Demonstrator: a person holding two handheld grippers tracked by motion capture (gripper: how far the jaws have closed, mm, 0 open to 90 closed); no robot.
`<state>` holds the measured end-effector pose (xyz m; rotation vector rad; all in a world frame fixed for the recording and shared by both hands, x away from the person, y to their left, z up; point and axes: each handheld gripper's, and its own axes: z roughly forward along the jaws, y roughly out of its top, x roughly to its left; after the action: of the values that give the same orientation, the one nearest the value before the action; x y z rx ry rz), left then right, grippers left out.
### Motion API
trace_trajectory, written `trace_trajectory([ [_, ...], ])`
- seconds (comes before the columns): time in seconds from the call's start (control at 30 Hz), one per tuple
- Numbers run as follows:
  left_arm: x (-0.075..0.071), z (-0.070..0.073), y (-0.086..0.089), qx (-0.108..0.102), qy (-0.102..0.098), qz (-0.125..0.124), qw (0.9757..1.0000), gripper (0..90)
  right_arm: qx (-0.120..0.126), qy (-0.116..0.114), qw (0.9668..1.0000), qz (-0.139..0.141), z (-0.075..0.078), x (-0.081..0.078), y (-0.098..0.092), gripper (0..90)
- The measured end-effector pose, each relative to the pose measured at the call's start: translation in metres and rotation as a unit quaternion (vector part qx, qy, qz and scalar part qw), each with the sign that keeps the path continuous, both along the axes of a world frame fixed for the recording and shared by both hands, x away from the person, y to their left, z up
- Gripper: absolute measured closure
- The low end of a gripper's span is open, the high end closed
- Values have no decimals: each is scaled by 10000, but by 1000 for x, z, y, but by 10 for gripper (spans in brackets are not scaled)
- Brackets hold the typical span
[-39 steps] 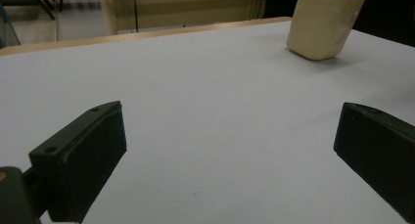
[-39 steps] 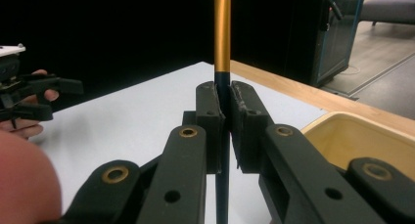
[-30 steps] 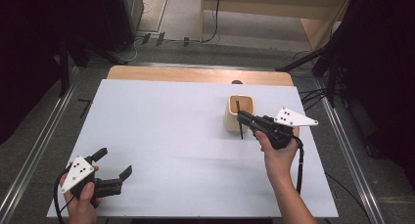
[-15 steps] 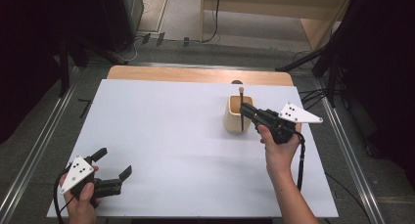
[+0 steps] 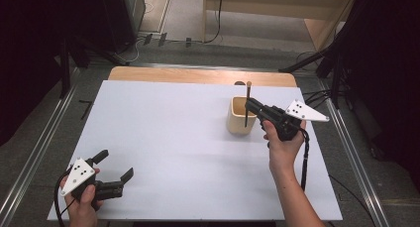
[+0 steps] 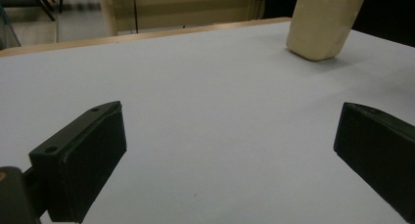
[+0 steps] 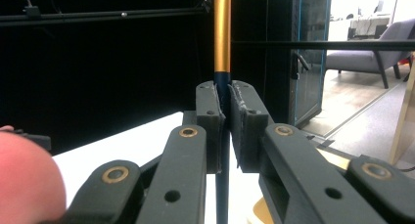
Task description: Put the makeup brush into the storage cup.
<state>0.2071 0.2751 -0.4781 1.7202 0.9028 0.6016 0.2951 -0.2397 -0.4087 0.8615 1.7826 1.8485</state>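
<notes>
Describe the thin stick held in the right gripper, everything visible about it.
The stick is a slim rod, dark along most of its length, with a gold band near the top and a small pale tip. It stands close to upright, clamped between the shut jaws of the right gripper. In the high view its lower end hangs at the cream cup; whether it touches the cup cannot be told.

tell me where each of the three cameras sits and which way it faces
High view: above the person's side, looking forward and down at the table; both forearms, left gripper, right gripper.
Left gripper view: low over the table, between its open jaws, toward the cream cup.
Right gripper view: along its shut jaws, clamping an upright brush.
Shared: the cup and the table show in both the high and left gripper views.
</notes>
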Motion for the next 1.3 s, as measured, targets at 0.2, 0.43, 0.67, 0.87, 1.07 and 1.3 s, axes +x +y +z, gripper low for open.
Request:
trace_trajectory([
  [0.2,0,0,0,-20,-6,5,10000,0,-2,-84,9999,-79,6,5,0,845],
  [0.43,0,0,1,-14,1,6,10000,0,110,-42,9997,-204,6,13,-4,845],
  [0.67,0,0,0,-22,-1,3,10000,0,150,-42,9992,-367,3,23,-9,845],
  [0.87,0,0,1,-20,3,4,10000,0,152,-9,9987,-494,-1,31,-13,845],
  [1.07,0,0,1,-14,1,3,10000,0,155,37,9983,-558,-5,37,-17,845],
  [1.3,0,0,1,-20,1,1,10000,0,174,42,9977,-654,-8,41,-22,845],
])
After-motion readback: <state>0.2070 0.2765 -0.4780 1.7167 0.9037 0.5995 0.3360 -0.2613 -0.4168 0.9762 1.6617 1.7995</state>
